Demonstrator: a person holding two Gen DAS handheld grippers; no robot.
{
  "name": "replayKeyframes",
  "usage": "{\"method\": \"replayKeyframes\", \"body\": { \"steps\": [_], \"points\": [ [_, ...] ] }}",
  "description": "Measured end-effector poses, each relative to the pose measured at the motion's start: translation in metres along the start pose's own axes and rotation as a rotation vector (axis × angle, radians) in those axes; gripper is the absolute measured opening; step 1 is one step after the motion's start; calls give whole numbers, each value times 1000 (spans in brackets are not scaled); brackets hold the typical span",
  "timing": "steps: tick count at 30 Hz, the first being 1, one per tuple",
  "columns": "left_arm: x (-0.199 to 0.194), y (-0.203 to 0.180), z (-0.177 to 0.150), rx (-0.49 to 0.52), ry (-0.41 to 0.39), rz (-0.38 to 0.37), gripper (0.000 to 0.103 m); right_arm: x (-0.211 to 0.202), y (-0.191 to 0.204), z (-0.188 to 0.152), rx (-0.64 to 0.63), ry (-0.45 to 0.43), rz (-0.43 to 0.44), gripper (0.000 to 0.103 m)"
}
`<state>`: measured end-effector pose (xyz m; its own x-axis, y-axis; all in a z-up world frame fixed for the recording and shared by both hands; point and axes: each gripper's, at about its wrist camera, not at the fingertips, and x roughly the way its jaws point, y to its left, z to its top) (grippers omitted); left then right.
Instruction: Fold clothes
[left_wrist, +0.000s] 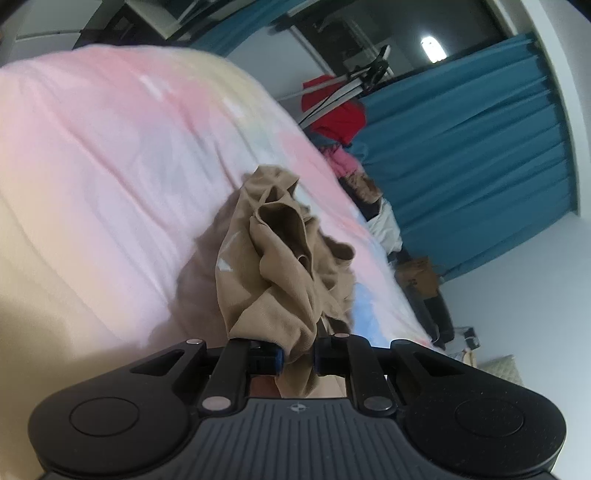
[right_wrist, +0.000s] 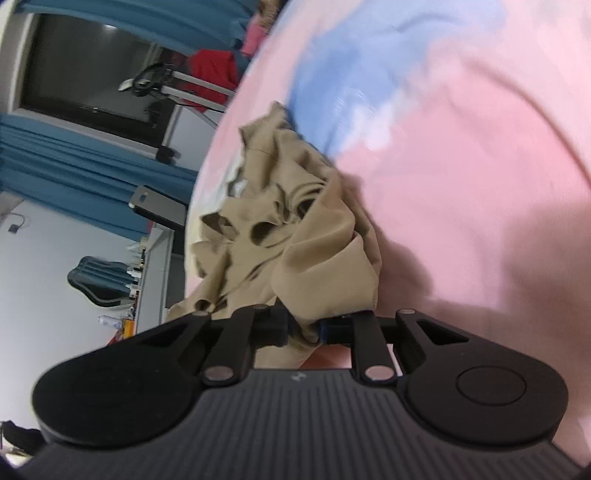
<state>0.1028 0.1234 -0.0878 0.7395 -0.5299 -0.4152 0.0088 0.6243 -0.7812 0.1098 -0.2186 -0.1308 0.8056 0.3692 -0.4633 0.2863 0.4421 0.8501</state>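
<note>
A crumpled tan garment lies bunched on a bed with a pastel pink, blue and yellow sheet. In the left wrist view my left gripper is shut on one edge of the tan cloth, which is pinched between its black pads. In the right wrist view the same tan garment rises in folds from my right gripper, which is shut on another part of the cloth. The bed sheet fills the right of that view. The cloth's far end rests on the bed.
A pile of other clothes, red, pink and dark, lies beyond the bed's far edge under a metal stand. Blue curtains hang by a dark window. A desk with small items and a chair stand beside the bed.
</note>
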Motion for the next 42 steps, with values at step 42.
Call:
{"method": "replayKeyframes", "body": {
  "steps": [42],
  "points": [
    [67,11,28,69,14,224,18,61,11,64,-116,107,-135,20]
  ]
}}
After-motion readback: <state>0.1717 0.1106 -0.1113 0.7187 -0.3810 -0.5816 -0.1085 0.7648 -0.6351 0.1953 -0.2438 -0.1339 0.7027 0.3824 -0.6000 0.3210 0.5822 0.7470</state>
